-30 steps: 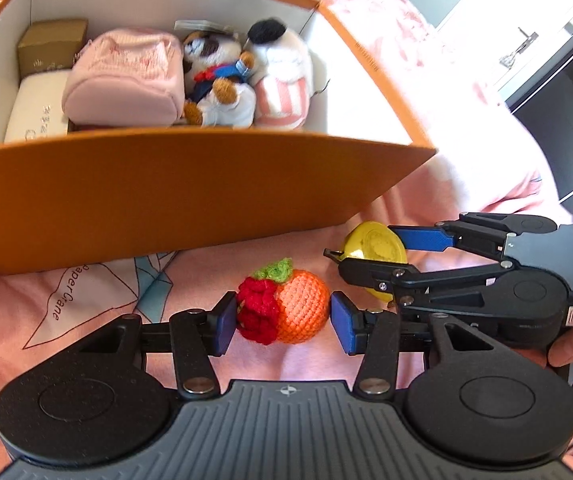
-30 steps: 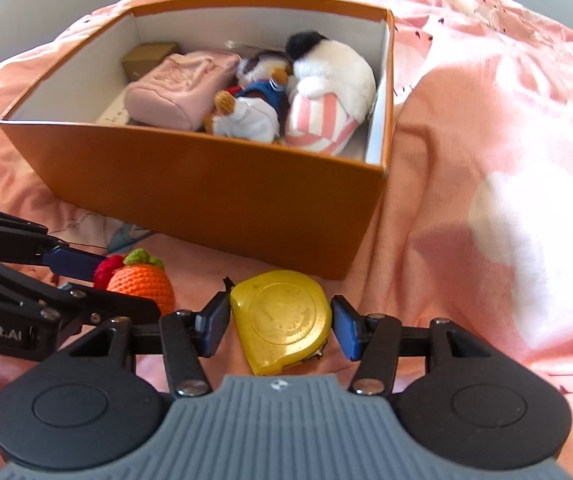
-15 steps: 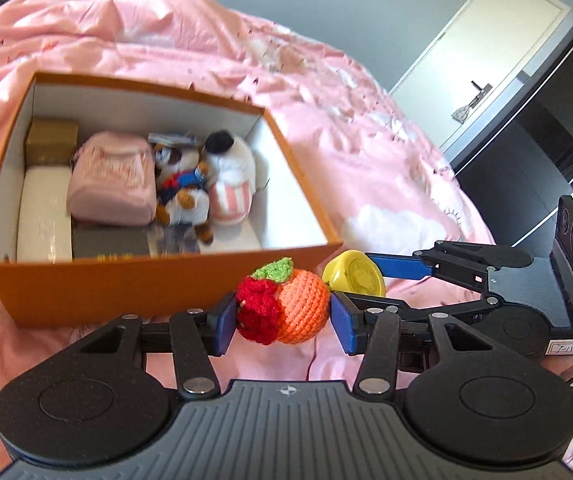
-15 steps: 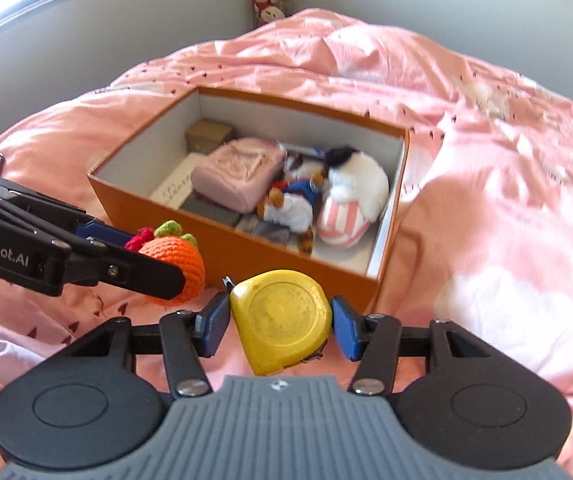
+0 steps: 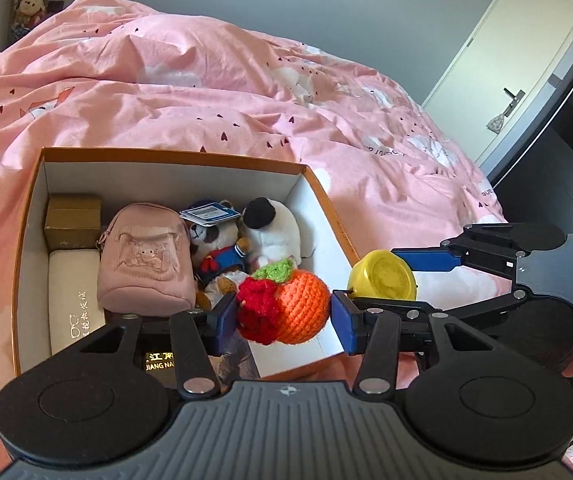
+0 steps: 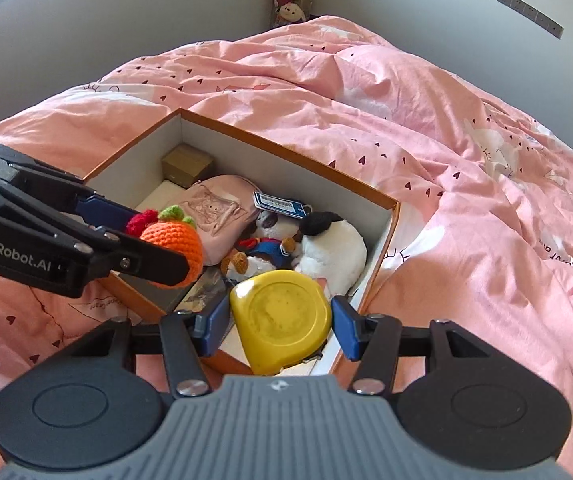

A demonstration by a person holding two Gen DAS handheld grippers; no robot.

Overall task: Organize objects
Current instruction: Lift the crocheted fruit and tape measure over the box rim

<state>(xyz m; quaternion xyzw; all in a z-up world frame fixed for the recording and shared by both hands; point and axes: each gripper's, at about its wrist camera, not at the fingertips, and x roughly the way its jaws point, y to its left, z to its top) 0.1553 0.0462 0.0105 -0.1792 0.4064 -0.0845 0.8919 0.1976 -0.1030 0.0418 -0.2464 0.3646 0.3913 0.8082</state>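
Across the whole scene spreads a rumpled pink duvet point(image 5: 214, 92), and on it sits an open orange box point(image 5: 26, 216) with white inner walls, already well stocked. Inside, from the left wrist view, a cream case point(image 5: 72, 292) lies along the left wall with a small gold box point(image 5: 72, 220) behind it, a pink pouch point(image 5: 144, 258) just beside them, then a plush bear in blue point(image 5: 220, 252) with a tag on its head, and a white plush with a black top point(image 5: 272, 230) against it. Over the near edge of the box, the left gripper point(image 5: 282, 314) has its blue pads clamped on a crocheted orange point(image 5: 286, 306) with a red and green trim, held clear in the air. Just to its right, the right gripper point(image 6: 280, 324) squeezes a yellow tape measure point(image 6: 280, 316) between its pads, also lifted, hanging above the box's near corner. Both grippers sit close side by side, each one showing in the other's camera
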